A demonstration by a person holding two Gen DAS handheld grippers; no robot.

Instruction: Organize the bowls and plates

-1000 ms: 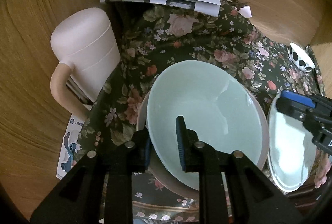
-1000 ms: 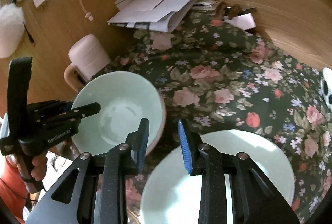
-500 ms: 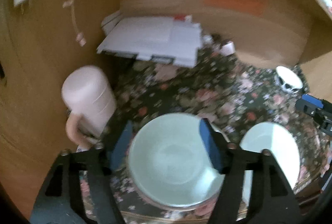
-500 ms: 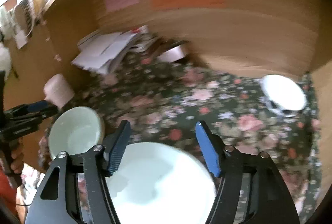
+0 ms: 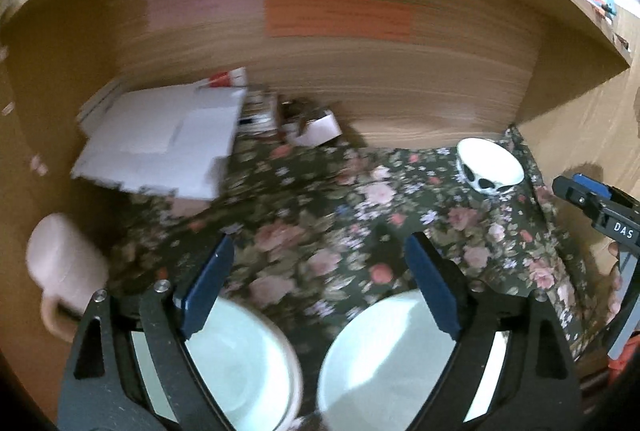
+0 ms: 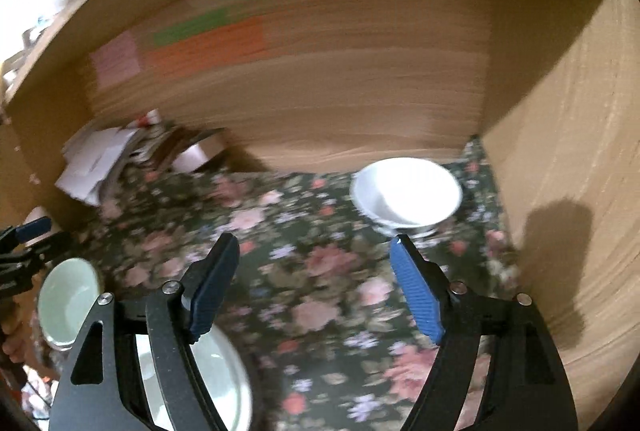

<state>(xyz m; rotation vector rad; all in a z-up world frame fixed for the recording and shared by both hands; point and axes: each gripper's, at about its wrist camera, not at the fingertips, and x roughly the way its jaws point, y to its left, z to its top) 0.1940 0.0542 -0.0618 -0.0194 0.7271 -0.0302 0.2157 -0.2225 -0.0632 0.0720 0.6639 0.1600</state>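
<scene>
while both grippers hang with fingers spread and empty, the green bowl (image 5: 240, 363) and plate (image 5: 384, 359) lie just under the left gripper (image 5: 320, 291). the white bowl (image 6: 406, 193) waits beyond the right gripper (image 6: 316, 287); reaching for it seems next.

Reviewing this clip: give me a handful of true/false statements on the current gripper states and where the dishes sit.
1. Both the left gripper and the right gripper have their jaws spread wide. True.
2. The left gripper is clamped on the pale green bowl. False: the bowl lies below its open fingers, ungripped.
3. The white bowl with black spots stands on the floral cloth near the right wall. True.
4. The pink mug is stacked inside the spotted bowl. False: it stands at the far left, apart from it.
5. The papers lie in the back left corner. True.
</scene>
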